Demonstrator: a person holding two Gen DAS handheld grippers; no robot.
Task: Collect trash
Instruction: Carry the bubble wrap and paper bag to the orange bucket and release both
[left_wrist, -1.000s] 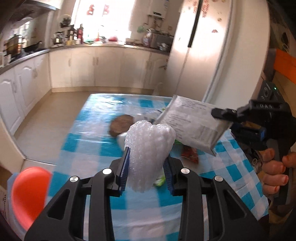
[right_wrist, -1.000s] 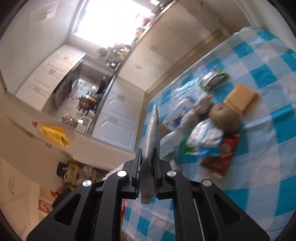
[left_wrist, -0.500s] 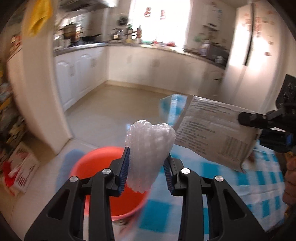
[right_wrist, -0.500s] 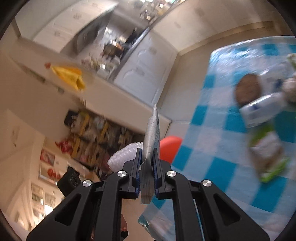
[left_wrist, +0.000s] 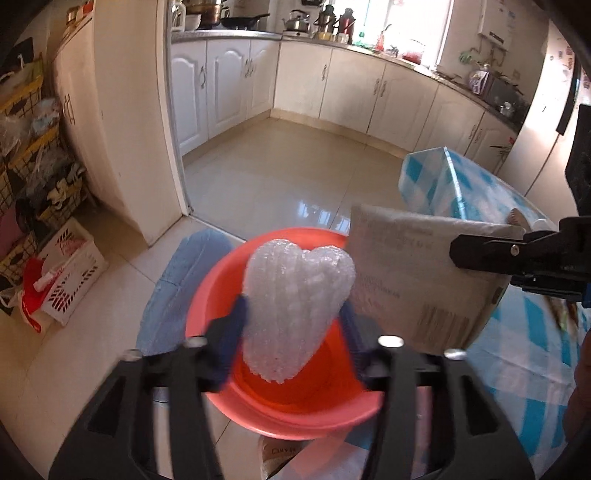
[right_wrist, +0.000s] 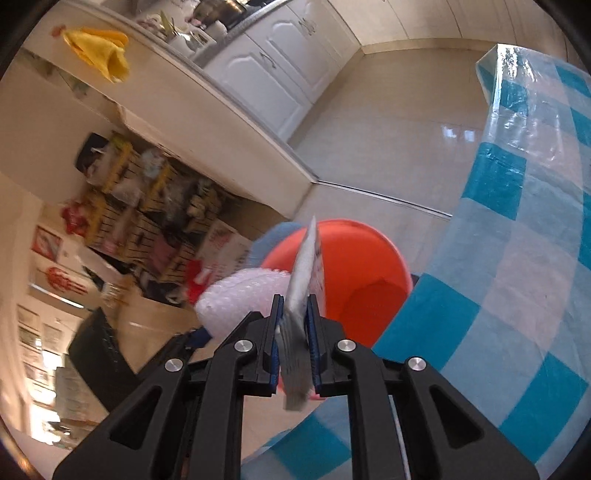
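- Two hand-held grippers hover side by side above a round orange-red basin that sits on the pale tiled floor of a kitchen.
- The left gripper has just been opening. Its blue-padded jaws now stand apart and blurred, with a white wad of bubble wrap between them.
- The left pad looks to be touching the wad's side. On the right there seems to be a gap, though blur makes this hard to judge.
- The bubble wrap is heart-shaped at its far end and hangs directly over the basin's hollow.
- The right gripper has its jaws nearly together, and they have just been easing apart slightly. A flat grey-white mailer bag with printed text and a barcode stands edge-on between its pads.
- From the left wrist view, the mailer bag sits just right of the bubble wrap, partly over the basin's right rim.
- From the right wrist view, the bubble wrap appears just left of the mailer bag, with the basin beyond both.
- A counter with a blue-and-white checked plastic cover lies to the right of the basin, its edge close to the basin.
- A pale blue mat lies on the floor to the left of the basin, touching or tucked under it.
- White cabinets line the far walls. Cluttered shelves and a white crate stand at the far left.
- A yellow cloth hangs high on the left in the right wrist view.
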